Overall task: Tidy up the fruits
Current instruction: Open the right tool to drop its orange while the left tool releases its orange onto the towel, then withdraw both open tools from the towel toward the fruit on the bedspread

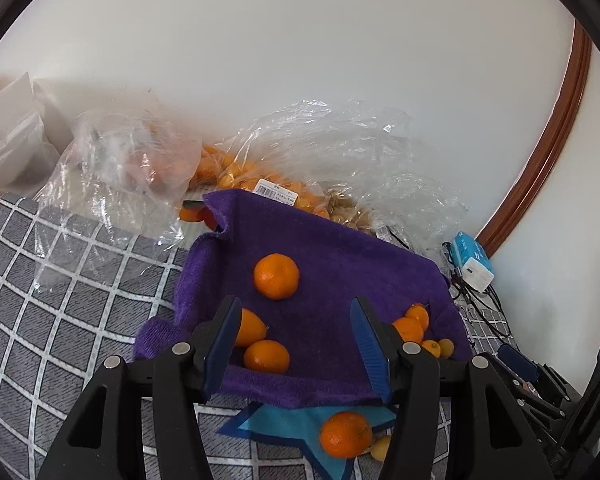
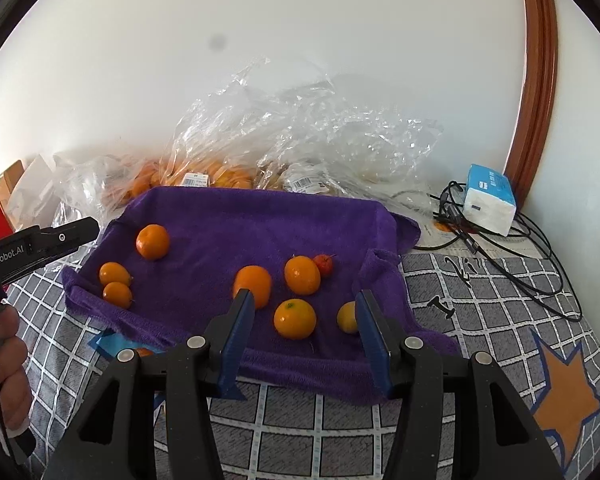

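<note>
A purple towel [image 1: 340,256] [image 2: 236,220] lies on the grey checked cover and holds several orange fruits. In the left wrist view a mandarin [image 1: 276,276] sits mid-towel, two more [image 1: 266,356] lie by my left finger, and small ones [image 1: 410,328] cluster at the right. Another mandarin [image 1: 346,434] lies off the towel on a blue star patch. My left gripper [image 1: 296,344] is open and empty above the towel's near edge. My right gripper [image 2: 306,336] is open and empty, with an orange fruit [image 2: 295,319] between its fingers' line and a yellowish one [image 2: 347,317] beside the right finger.
Clear plastic bags [image 2: 300,132] with more fruit [image 1: 236,176] lie along the white wall behind the towel. A blue-white tissue pack [image 2: 490,198] and black cables [image 2: 520,264] sit at the right. The left gripper [image 2: 40,244] and the hand holding it show at the right wrist view's left edge.
</note>
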Motion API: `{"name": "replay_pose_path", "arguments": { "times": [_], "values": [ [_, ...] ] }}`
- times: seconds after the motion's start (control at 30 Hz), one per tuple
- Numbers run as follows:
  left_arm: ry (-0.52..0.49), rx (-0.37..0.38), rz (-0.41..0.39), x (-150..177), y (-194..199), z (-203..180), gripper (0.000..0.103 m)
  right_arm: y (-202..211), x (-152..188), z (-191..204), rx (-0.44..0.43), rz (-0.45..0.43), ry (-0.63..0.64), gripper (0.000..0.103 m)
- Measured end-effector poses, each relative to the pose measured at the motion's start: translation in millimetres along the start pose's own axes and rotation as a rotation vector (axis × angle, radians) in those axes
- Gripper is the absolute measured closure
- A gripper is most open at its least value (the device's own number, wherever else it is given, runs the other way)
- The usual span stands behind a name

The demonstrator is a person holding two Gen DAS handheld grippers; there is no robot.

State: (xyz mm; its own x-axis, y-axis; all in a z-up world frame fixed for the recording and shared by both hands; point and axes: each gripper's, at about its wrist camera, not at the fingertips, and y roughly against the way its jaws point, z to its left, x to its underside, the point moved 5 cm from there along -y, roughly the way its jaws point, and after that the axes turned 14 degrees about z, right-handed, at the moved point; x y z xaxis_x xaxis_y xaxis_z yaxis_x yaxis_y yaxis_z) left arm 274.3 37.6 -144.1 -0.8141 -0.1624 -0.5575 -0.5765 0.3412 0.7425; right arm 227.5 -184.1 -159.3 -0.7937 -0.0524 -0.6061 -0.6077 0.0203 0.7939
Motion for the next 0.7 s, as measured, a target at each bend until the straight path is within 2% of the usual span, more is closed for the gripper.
{"name": "replay_pose_path", "arguments": {
  "times": [0.3,0.7],
  "values": [
    [0.025,-0.078,0.007,38,24,44,0.048,10,30,15,-0.017,0.017,-0.013,0.049],
    [0.049,-0.170,0.023,74,29,86,0.048,2,52,40,-0.061,0.054,-0.002,0.049]
  ]
}}
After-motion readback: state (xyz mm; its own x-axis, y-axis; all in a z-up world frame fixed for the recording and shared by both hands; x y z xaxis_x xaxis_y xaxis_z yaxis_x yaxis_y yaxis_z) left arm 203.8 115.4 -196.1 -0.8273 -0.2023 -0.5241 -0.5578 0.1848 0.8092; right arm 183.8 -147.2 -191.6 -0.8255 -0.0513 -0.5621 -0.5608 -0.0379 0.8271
